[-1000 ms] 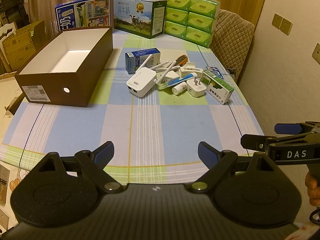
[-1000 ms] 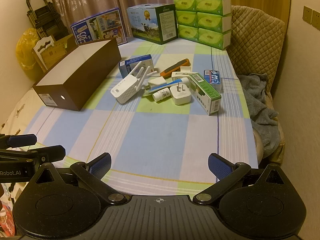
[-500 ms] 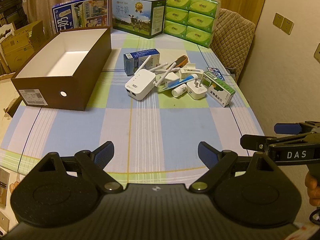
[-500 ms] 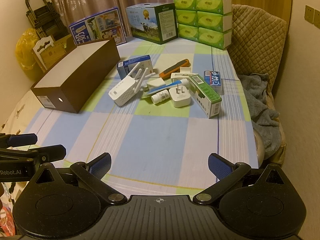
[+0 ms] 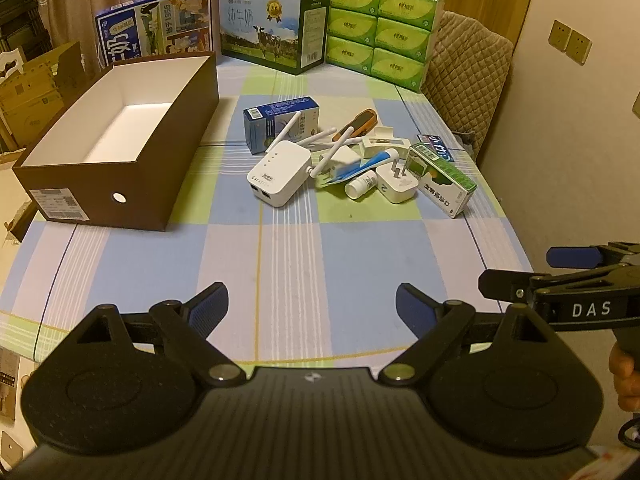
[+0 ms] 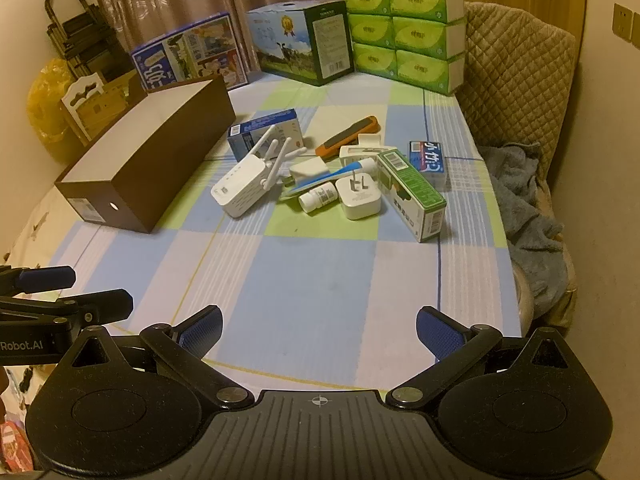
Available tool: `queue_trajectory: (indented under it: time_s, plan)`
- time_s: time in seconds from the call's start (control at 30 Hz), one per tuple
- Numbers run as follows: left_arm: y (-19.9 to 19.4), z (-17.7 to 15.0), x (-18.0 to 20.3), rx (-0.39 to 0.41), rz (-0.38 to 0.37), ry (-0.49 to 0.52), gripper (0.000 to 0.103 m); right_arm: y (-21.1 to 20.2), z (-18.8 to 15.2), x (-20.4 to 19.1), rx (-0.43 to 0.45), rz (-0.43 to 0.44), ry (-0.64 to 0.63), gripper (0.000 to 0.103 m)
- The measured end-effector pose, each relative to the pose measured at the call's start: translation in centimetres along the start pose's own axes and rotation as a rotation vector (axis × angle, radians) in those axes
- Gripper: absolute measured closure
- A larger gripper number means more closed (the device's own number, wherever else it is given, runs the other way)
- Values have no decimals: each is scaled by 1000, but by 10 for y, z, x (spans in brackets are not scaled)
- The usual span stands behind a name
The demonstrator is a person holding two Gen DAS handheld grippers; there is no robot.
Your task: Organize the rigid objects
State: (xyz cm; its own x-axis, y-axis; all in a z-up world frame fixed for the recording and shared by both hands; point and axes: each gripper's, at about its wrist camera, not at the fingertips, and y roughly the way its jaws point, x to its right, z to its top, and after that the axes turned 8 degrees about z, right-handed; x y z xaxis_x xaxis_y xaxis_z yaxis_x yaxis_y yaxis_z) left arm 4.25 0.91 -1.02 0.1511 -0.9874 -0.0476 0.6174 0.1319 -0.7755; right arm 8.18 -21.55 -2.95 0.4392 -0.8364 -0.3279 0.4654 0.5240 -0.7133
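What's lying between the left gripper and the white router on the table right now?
Nothing: in the left wrist view, only bare checked tablecloth lies between the open left gripper and the white router.

Readable stuff is pretty thin: "DAS" in white on the right gripper point(image 5: 592, 309) body, "Robot.AI" on the left gripper point(image 6: 24, 346) body, big "纯牛奶" on the cow-print milk carton point(image 5: 274, 28), and a "2" on the white plug adapter point(image 5: 398, 186), rest too blurry.
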Motion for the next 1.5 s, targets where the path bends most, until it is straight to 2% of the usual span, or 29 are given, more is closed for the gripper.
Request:
queue_trajectory:
  time_s: [0.67, 0.87, 1.27, 1.5]
  plan:
    - [41, 39, -2, -12, -12, 55, 14, 29, 31, 17, -13, -14, 55, 2]
    - [63, 55, -5, -5, -15, 91, 14, 41, 42, 26, 13, -19, 75, 2]
    - [126, 83, -12, -9, -73, 216, 14, 56, 61, 46, 71, -63, 150, 2]
    - [165, 103, -11, -10, -115, 318, 18, 62, 64, 61, 101, -146, 203, 2]
